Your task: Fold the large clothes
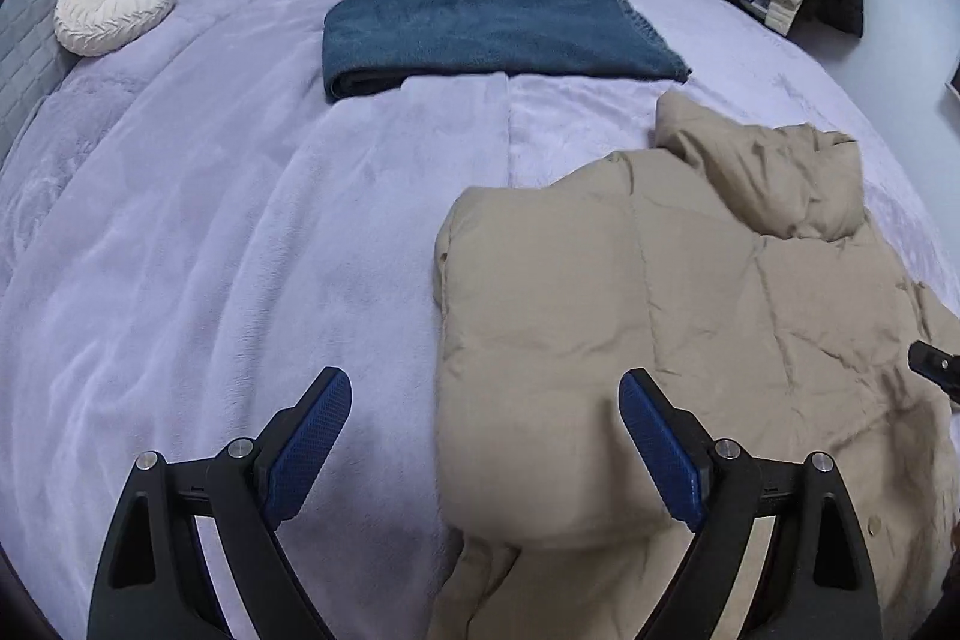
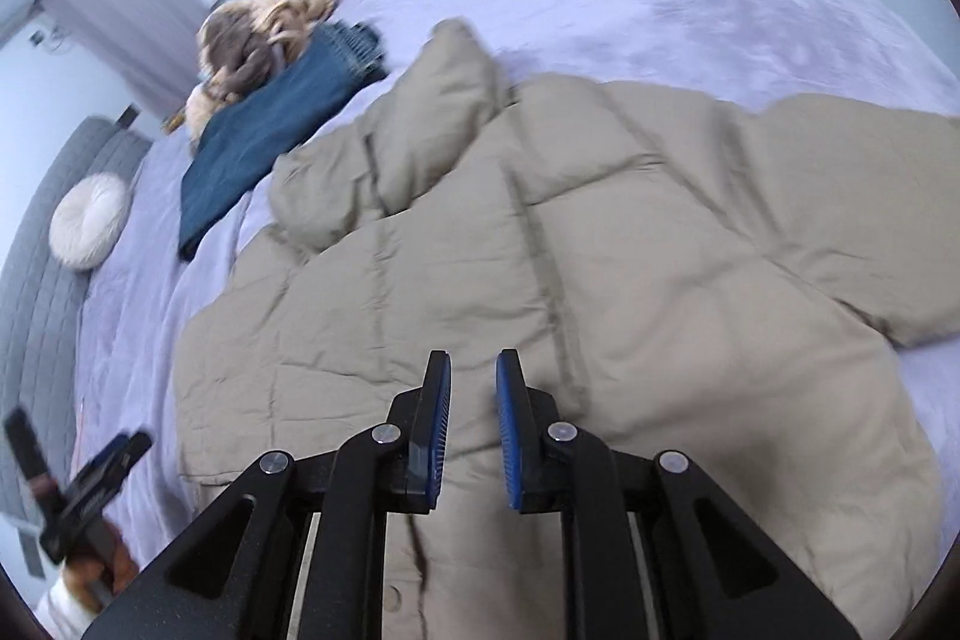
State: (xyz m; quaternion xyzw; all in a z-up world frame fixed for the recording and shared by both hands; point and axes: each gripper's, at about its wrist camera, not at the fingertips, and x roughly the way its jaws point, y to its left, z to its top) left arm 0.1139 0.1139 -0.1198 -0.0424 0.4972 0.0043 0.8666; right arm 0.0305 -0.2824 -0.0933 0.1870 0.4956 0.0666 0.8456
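On the lilac bed [image 1: 180, 232], a folded blue blanket [image 1: 480, 34] lies finished, by the look of it. Nearer, the beige puffer jacket [image 1: 690, 292] is only partly folded: one side is turned in, the hood rumpled, the right sleeve spread. The left gripper [image 1: 486, 436] hangs wide apart and empty; the right gripper [image 2: 473, 424] is nearly together, pinching nothing.

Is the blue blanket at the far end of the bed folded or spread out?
Folded. The blue blanket lies as a compact rectangle with a thick doubled edge along its near side, on the lilac bedcover.
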